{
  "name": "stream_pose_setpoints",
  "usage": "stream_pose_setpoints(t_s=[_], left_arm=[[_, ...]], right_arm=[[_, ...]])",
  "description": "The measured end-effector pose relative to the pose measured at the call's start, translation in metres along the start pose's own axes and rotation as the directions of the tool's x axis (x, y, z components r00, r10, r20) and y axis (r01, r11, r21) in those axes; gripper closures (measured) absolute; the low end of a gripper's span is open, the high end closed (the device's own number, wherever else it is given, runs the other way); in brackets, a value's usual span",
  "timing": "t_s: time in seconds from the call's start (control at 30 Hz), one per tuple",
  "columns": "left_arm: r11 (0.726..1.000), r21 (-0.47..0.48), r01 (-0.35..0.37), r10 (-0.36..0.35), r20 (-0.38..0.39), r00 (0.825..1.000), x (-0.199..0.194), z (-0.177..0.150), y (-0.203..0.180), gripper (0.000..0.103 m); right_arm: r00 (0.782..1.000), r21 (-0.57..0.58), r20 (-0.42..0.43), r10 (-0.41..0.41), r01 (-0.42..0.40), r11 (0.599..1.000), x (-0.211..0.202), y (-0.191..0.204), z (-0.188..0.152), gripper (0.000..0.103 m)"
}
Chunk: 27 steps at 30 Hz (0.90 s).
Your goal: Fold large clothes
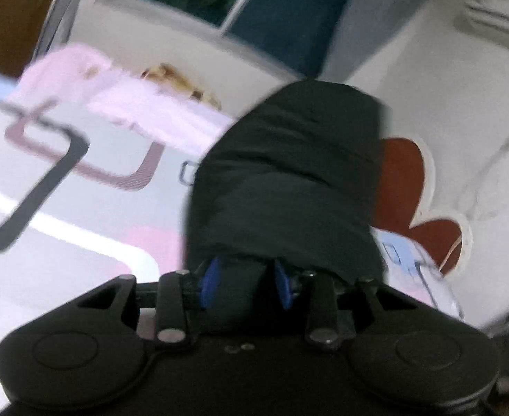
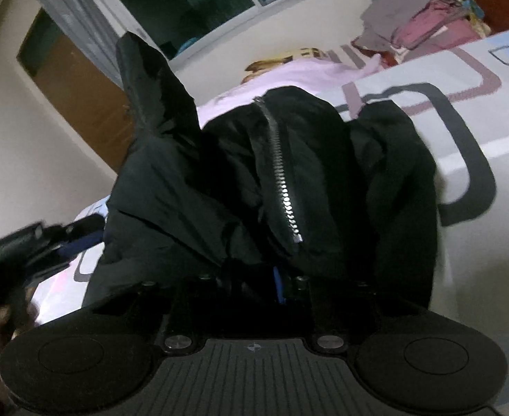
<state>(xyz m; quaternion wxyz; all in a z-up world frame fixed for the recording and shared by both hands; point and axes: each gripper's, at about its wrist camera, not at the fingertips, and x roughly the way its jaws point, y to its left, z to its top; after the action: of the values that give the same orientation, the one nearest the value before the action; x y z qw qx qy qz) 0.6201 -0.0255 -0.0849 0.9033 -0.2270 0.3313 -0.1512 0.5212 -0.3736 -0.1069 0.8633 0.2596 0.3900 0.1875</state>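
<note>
A black zip-up jacket (image 2: 289, 173) lies bunched on the bed, its silver zipper (image 2: 282, 173) running down the middle. My right gripper (image 2: 254, 277) is shut on the jacket's near edge; the fabric hides its fingers. My left gripper (image 1: 247, 284) is shut on a black sleeve or panel of the jacket (image 1: 289, 180), held up above the bed, with the blue pads (image 1: 210, 282) pinching the cloth. The left gripper also shows in the right wrist view (image 2: 43, 246), at the left edge.
The bed sheet (image 2: 480, 111) is white with grey, pink and blue rectangle outlines. A pink cloth (image 1: 143, 111) lies at the bed's far side. A pile of clothes (image 2: 421, 24) sits at the far right corner. A window (image 2: 185, 0) and a wall lie beyond.
</note>
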Motion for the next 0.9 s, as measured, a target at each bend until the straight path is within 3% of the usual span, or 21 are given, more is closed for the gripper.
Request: stream_pose_setpoints(t_s=[0.1, 0.17, 0.2, 0.27, 0.4, 0.57, 0.67, 0.77, 0.9], left_arm=[[0.993, -0.086, 0.086, -0.089, -0.031, 0.996, 0.023, 0.009, 0.017, 0.069], [0.995, -0.057, 0.078, -0.081, -0.045, 0.996, 0.027, 0.011, 0.015, 0.069], [0.997, -0.039, 0.074, -0.075, -0.046, 0.996, 0.026, 0.012, 0.012, 0.069], [0.997, -0.033, 0.075, -0.077, -0.054, 0.996, 0.026, 0.014, 0.013, 0.069], [0.997, -0.017, 0.073, -0.074, -0.062, 0.995, 0.027, 0.014, 0.01, 0.069], [0.997, 0.027, 0.077, -0.074, -0.084, 0.994, 0.032, 0.021, 0.004, 0.07], [0.996, 0.021, 0.085, -0.084, -0.065, 0.994, 0.035, 0.027, 0.01, 0.07], [0.995, 0.016, 0.097, -0.096, -0.074, 0.993, 0.047, 0.021, 0.007, 0.07], [0.985, 0.107, 0.134, -0.123, -0.103, 0.987, 0.053, 0.015, -0.018, 0.07]], right_arm=[[1.0, 0.001, -0.02, 0.0, 0.0, 1.0, -0.003, 0.0, 0.003, 0.082], [1.0, -0.017, 0.009, -0.007, 0.008, 1.0, -0.017, 0.008, 0.014, 0.077], [0.999, -0.033, 0.052, -0.005, 0.006, 0.999, -0.027, 0.012, 0.023, 0.056], [0.99, -0.076, 0.142, 0.003, 0.008, 0.997, -0.038, 0.026, 0.041, 0.026], [0.992, -0.174, 0.115, 0.051, -0.03, 0.984, -0.01, 0.056, 0.082, 0.026], [0.999, -0.221, 0.019, 0.03, -0.025, 0.975, 0.045, 0.074, 0.101, 0.028], [0.997, -0.199, -0.037, 0.07, -0.076, 0.977, 0.064, 0.072, 0.093, 0.054], [0.997, -0.179, -0.009, 0.071, -0.071, 0.981, 0.059, 0.064, 0.083, 0.071], [0.997, -0.163, 0.059, 0.049, -0.039, 0.986, 0.026, 0.048, 0.062, 0.079]])
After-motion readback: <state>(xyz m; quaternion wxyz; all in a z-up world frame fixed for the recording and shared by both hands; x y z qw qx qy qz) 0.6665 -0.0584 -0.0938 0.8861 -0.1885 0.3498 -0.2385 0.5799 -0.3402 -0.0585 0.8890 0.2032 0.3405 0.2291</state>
